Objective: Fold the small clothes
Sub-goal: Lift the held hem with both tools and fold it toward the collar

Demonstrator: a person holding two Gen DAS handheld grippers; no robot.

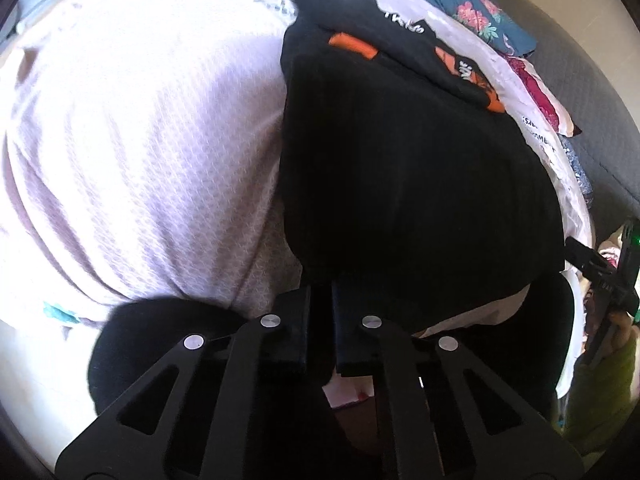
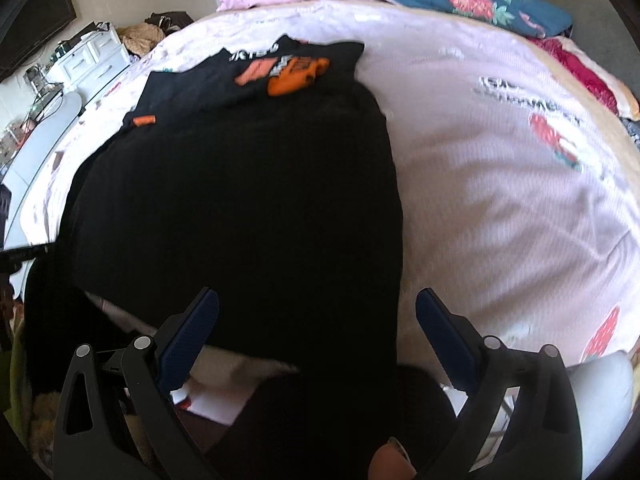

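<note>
From the left camera I see my left gripper (image 1: pixel 320 300) with its fingers drawn nearly together at the near edge of the black garment (image 1: pixel 416 184). A narrow gap shows between them, and I cannot tell whether any cloth is pinched there. The garment fills the middle and right of that frame, spread on the pale pink bedspread (image 1: pixel 140 140).

Beyond it, toward the upper centre, lies a black shirt with an orange print (image 1: pixel 404 44), which looks already folded (so I judge one piece done). The big black piece looks partly folded at most, and its near edge hangs off the bed, so the remaining folds are still ahead.

In the right camera my right gripper (image 2: pixel 318 320) stands wide apart, empty, straddling the garment's near right corner.

The surface is a soft, wrinkled bed with strawberry motifs. At upper left stand white drawers (image 2: pixel 94 60), and a teal flowered pillow (image 2: pixel 472 0) lies at upper right.
</note>
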